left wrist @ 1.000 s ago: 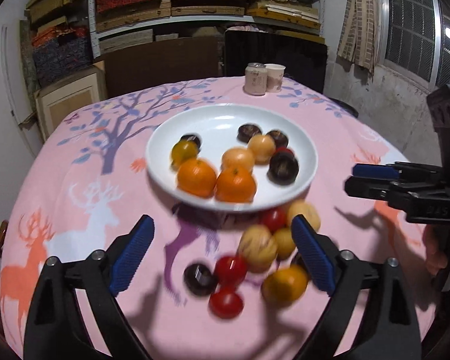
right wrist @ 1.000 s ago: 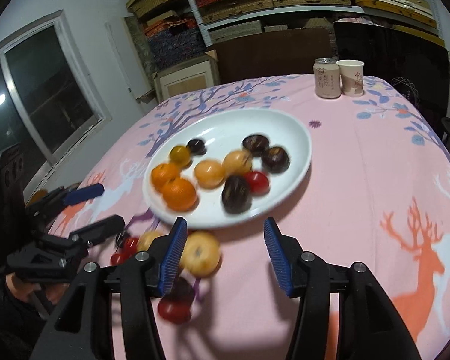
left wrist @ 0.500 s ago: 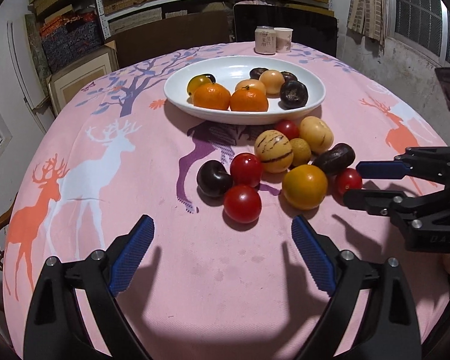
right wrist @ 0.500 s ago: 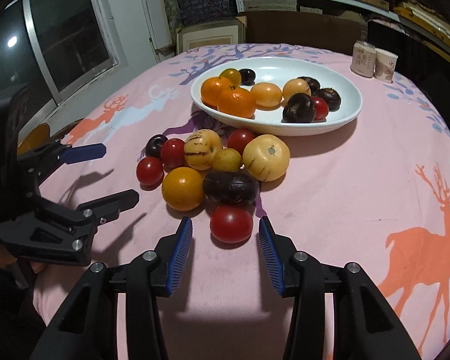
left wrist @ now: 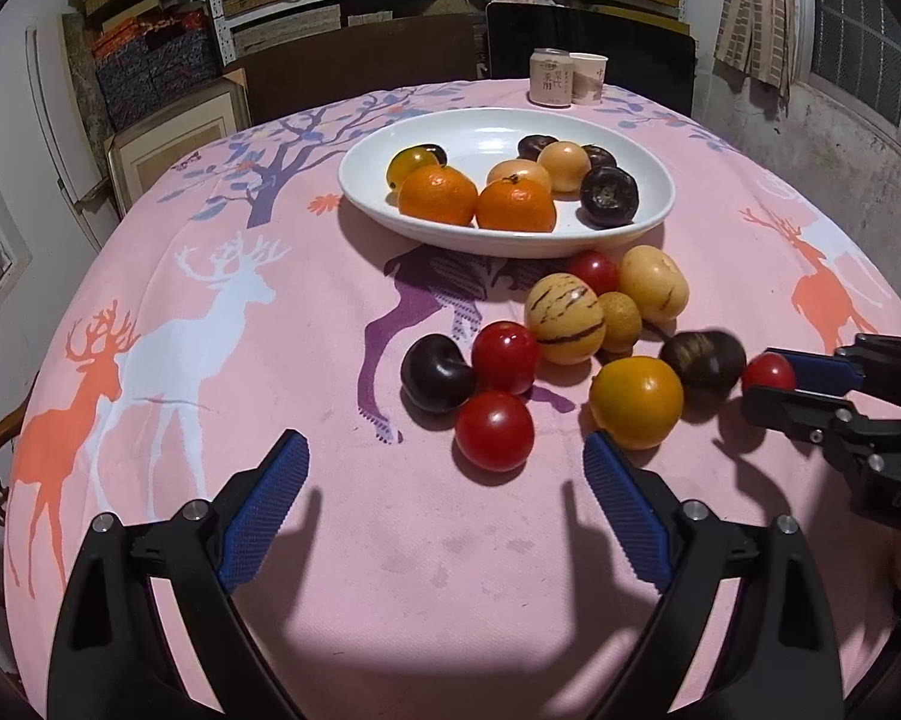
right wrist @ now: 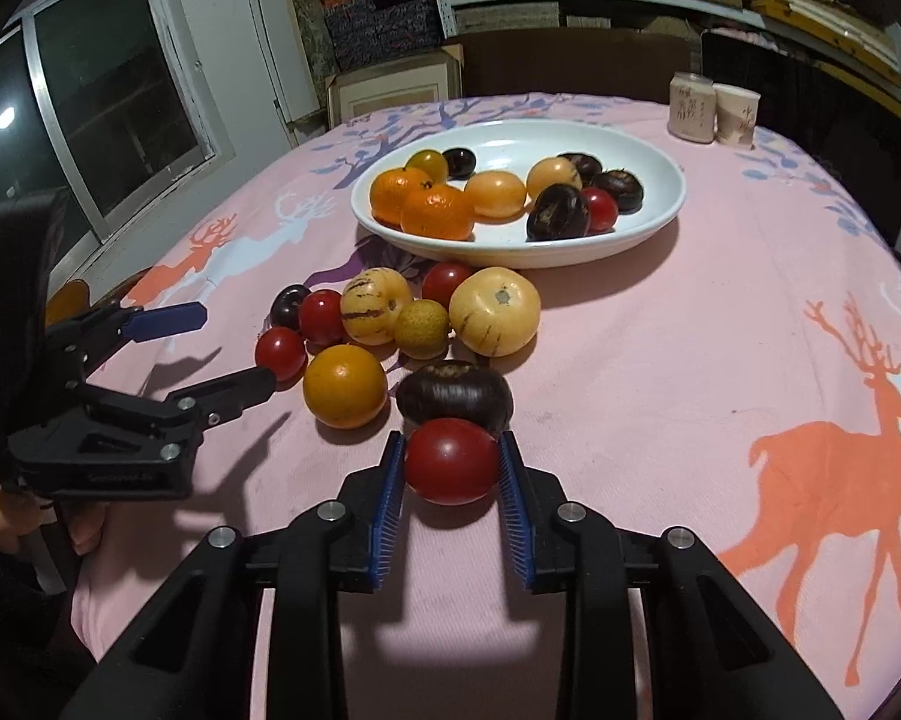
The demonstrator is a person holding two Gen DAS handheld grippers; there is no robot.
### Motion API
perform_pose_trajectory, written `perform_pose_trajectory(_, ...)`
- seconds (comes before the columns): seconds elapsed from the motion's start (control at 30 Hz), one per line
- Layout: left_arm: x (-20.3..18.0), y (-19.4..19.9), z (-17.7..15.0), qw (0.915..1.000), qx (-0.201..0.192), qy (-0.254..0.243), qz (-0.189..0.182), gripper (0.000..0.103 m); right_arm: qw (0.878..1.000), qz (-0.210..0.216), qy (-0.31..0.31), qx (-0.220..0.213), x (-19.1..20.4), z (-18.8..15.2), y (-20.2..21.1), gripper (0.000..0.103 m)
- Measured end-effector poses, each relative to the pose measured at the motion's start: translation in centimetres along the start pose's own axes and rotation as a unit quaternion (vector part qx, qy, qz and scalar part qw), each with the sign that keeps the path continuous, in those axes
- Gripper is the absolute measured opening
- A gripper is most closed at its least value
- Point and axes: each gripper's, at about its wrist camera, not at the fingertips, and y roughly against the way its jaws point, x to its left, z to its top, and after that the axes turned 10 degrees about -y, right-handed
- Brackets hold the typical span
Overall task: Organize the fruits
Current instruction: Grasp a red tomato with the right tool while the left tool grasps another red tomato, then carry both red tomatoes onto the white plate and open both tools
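Right tongs [right wrist: 450,468] clench a red tomato [right wrist: 452,461] on the cloth [right wrist: 690,360], blue pads pressing both its sides, a dark fruit [right wrist: 455,397] touching it just beyond. Straight ahead past the loose pile lies the plate [right wrist: 660,222], so the carry runs forward. Left tongs [left wrist: 444,480] hang spread and empty, short of another tomato [left wrist: 494,431].

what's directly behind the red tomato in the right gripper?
A dark oval fruit sits right behind the red tomato, apparently touching. Its near lower side is covered by the tomato.
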Motion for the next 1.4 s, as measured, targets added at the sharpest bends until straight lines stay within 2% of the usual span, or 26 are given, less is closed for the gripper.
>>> perform_pose_trajectory(0.07, -0.3, 0.0, 0.3, 1.0, 0.0, -0.003, -0.004, 0.091, 1.0, -0.003, -0.004, -0.006, -0.6, -0.5, 0.5, 0.031)
perform_pose_trajectory(0.3, -1.1, -1.4, 0.8, 0.9999, 0.013, -0.009, -0.001, 0.091, 0.997, 0.012, -0.076, -0.018, -4.5, -1.0, 1.8, 0.031)
perform_pose_trajectory(0.5, -0.5, -2.2, 0.6, 0.9997, 0.025, 0.008, -0.005, 0.09, 0.998, 0.019, -0.063, -0.014, -4.1, -0.9, 1.6, 0.031)
perform_pose_trajectory(0.57, -0.3, -2.2, 0.6, 0.9997, 0.022, 0.013, -0.006, 0.085, 0.997, 0.021, -0.069, -0.011, -4.4, -0.9, 1.5, 0.031)
perform_pose_trajectory(0.63, -0.5, -2.4, 0.6, 0.9995, 0.026, 0.009, -0.014, 0.059, 0.997, 0.023, -0.071, -0.011, -4.4, -1.0, 1.5, 0.031)
perform_pose_trajectory(0.67, -0.6, -2.6, 0.6, 0.9994, 0.031, 0.006, -0.017, 0.055, 0.997, 0.023, -0.07, -0.01, -4.4, -0.9, 1.5, 0.031)
perform_pose_trajectory(0.77, -0.6, -2.7, 0.6, 0.9993, 0.03, 0.006, -0.021, 0.054, 0.997, 0.022, -0.068, -0.009, -4.3, -1.0, 1.5, 0.031)
perform_pose_trajectory(0.83, -0.7, -2.6, 0.6, 0.9993, 0.028, 0.004, -0.024, 0.042, 0.997, 0.021, -0.07, -0.008, -4.3, -1.0, 1.4, 0.031)
perform_pose_trajectory(0.93, -1.0, -2.4, 0.7, 0.9995, 0.022, -0.002, -0.024, 0.029, 0.997, 0.021, -0.072, -0.006, -4.4, -1.0, 1.4, 0.031)
perform_pose_trajectory(1.23, -0.9, -2.1, 0.6, 0.9995, 0.014, 0.003, -0.027, 0.029, 0.997, 0.02, -0.074, -0.004, -4.4, -1.1, 1.4, 0.031)
perform_pose_trajectory(1.4, -0.7, -2.3, 0.5, 0.9991, 0.022, 0.008, -0.036, 0.029, 0.997, 0.02, -0.074, -0.005, -4.4, -1.1, 1.4, 0.031)
